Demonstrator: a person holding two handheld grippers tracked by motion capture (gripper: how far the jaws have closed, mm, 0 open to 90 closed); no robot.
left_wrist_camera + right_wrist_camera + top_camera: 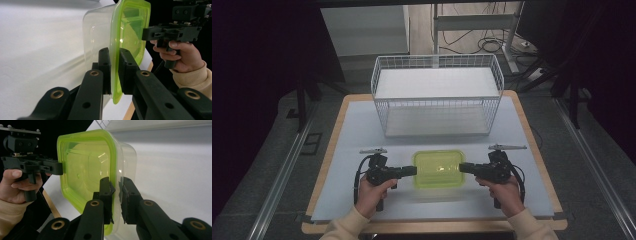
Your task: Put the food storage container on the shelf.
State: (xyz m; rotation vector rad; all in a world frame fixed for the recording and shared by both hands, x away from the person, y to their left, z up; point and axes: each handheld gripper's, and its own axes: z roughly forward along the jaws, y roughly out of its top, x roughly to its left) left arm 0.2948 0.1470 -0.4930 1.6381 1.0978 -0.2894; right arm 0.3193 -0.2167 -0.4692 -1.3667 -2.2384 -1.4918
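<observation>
A clear plastic container with a lime-green lid (438, 168) hangs a little above the table, with its shadow under it. My left gripper (413, 171) is shut on the lid's left rim, and my right gripper (463, 167) is shut on the right rim. In the left gripper view the jaws (114, 53) pinch the green rim of the container (130, 27), and the other gripper (147, 33) holds the far edge. In the right gripper view the jaws (115, 182) clamp the rim of the container (87, 167), with the left gripper (60, 168) on the opposite edge.
A white wire basket (437, 107) stands at the back of the table, its open top facing up and nothing inside it. The table (362, 135) has a pale grey top with a wooden edge. Dark floor and metal rails run along both sides.
</observation>
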